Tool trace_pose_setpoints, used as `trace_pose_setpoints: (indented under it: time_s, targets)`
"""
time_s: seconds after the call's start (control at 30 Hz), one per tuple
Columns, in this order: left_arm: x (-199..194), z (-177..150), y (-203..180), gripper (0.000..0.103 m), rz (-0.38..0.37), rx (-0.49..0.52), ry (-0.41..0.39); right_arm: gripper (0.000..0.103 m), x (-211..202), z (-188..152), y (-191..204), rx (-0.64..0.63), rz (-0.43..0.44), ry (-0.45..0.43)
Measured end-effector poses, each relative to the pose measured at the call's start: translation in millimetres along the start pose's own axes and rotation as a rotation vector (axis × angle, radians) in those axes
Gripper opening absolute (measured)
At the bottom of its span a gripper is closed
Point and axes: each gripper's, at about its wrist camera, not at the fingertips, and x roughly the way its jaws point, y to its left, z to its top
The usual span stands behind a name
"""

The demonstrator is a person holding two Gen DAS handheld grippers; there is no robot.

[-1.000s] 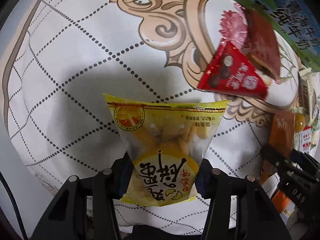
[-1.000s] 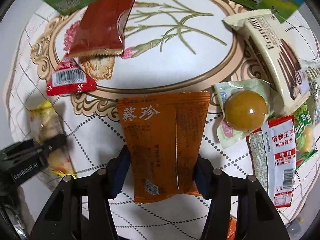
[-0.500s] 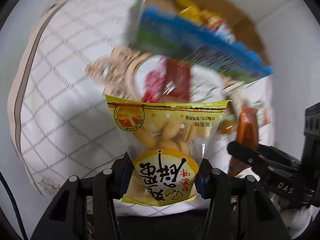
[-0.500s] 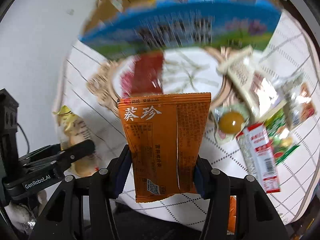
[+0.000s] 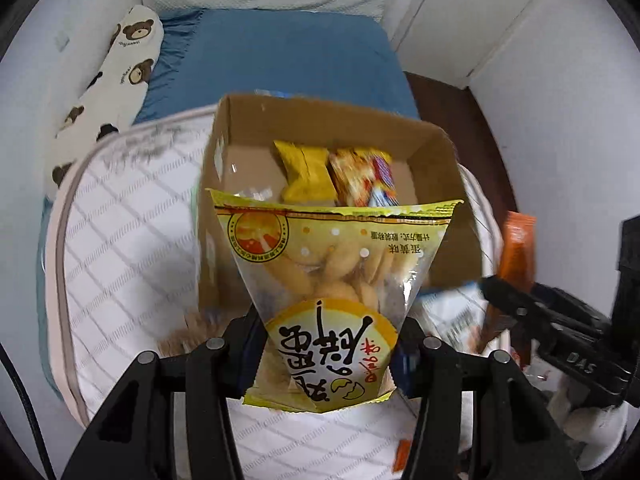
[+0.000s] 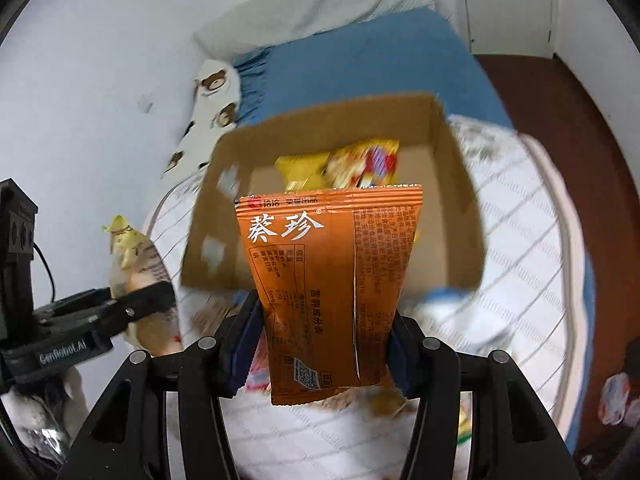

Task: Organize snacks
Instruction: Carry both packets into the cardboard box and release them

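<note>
**Yellow and orange packets lifted clear, box now ahead**

Yellow-topped, clear-windowed plastic bag of egg biscuits (image 5: 328, 280) sits upright in the left gripper (image 5: 326, 350), whose jaws are closed on the bag's lower end. A second ago this bag hung low over the white quilted cloth with dotted lines (image 5: 132, 264), beside a red triangular packet; now both are far below and the view has opened to take in the whole room. Just beyond the bag stands the open brown cardboard box (image 5: 444, 168), its inside already holding a plain yellow packet (image 5: 306, 176) and a red-and-yellow printed packet (image 5: 360, 178).

Further right, the flat orange foil packet with white characters (image 6: 332, 276) is pinched by its lower half between the jaws of the right gripper (image 6: 322, 354). It too was hanging just above the cloth among scattered snacks a second ago, and now it is raised in front of the same box (image 6: 452, 184). Each gripper shows at the edge of the other's view, so the two travel side by side.

Both grips look unchanged; only the height and aim differ. Judging by this, the pick-up is done and the carry is nearly over: what remains is to bring each packet over the box opening and release it. The near wall looks like the obstacle to clear. Behind the box lie a blue bed sheet (image 5: 280, 56) and a white bear-print pillow (image 5: 108, 84).
</note>
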Motion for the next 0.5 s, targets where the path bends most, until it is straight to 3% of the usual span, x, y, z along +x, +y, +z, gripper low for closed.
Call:
trace_pose_setpoints:
  time_s: [0.13,0.3,0.5]
  targets:
    - [30,54,13,0.049,0.083,-0.012,0.034,0.057,17,45,-13,0.008,-0.06,0.004]
    - [78,104,28,0.049,0.152,-0.028,0.11,0.057,72,95,-28,0.018,-0.143,0.047]
    - [124,140,42,0.05,0.235,0.007,0.174,0.057,115,126,-44,0.033,-0.186,0.086]
